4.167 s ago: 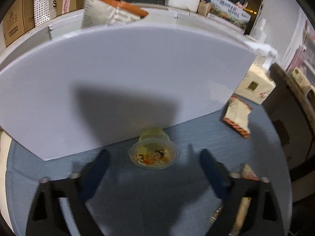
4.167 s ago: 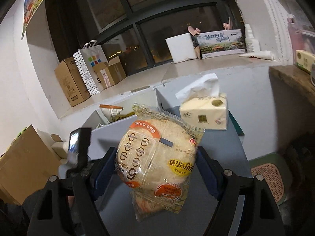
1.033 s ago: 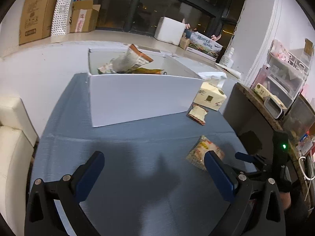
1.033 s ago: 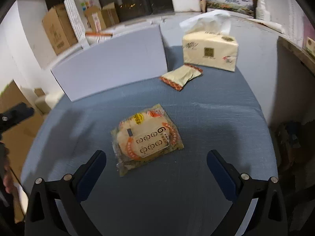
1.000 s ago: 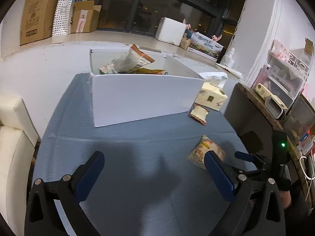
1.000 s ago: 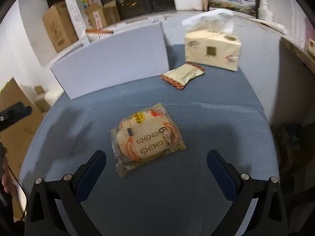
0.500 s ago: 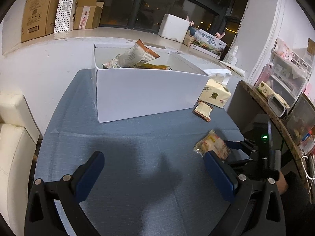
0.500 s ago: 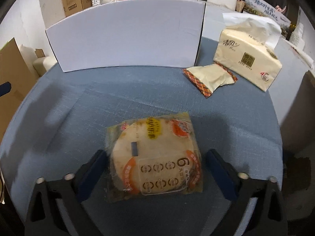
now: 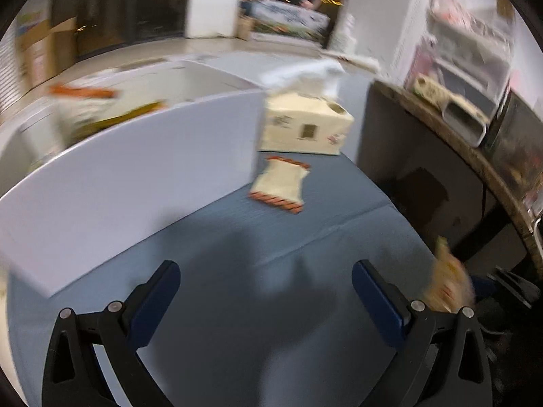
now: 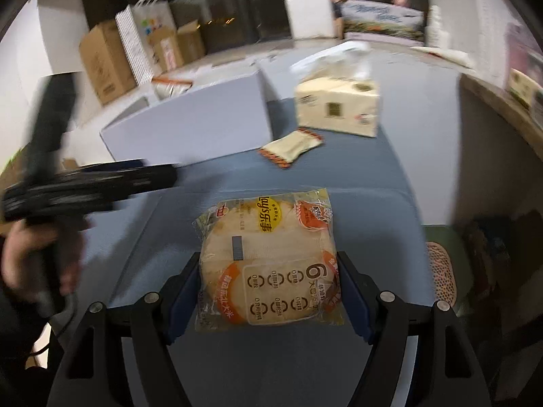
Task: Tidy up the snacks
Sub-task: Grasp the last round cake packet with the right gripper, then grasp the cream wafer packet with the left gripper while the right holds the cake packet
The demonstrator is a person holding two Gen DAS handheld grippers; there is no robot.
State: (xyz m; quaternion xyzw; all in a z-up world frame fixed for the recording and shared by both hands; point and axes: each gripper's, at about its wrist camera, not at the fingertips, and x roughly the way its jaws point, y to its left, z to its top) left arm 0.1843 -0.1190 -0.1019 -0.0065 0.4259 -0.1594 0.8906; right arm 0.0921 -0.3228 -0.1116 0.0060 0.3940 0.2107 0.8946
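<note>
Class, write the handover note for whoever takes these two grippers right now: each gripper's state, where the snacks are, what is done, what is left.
Right gripper: shut on the rice cracker bag, jaws just closed on it, bag off the table.
Left gripper: open, empty, above the table, pointing towards the small packet.
White box: on the table, a few snack bags already inside.
Small packet: on the table between the box and the tissue pack.
Done: cracker bag gripped.
Left: put the cracker bag in the box, then probably the small packet.
</note>
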